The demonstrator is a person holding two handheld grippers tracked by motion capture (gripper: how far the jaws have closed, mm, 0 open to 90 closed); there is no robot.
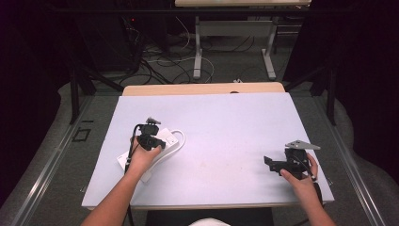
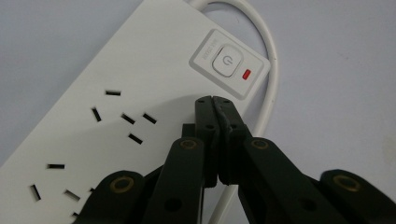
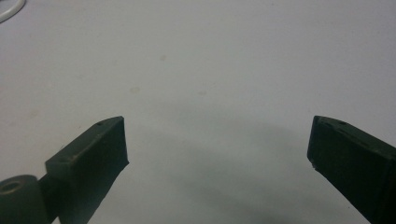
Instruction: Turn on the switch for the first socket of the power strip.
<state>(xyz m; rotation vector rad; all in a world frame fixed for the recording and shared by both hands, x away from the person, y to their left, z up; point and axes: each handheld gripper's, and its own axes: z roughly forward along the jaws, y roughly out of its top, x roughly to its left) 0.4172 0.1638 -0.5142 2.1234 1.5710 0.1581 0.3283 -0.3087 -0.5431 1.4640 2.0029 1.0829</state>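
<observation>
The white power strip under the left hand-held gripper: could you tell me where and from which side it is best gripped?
Probably across the power strip's narrow width, from above, on the plain stretch between the sockets and the switch. The body lies flat and long, and its cable loops round the switch end, so that end is crowded.

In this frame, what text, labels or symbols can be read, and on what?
Power symbol (circle with a bar), no letters: on the switch button of the white power strip.
Small grey embossed lettering beside that button: too faint and blurred to read.
Nothing else readable; the left gripper carries no markings.
</observation>
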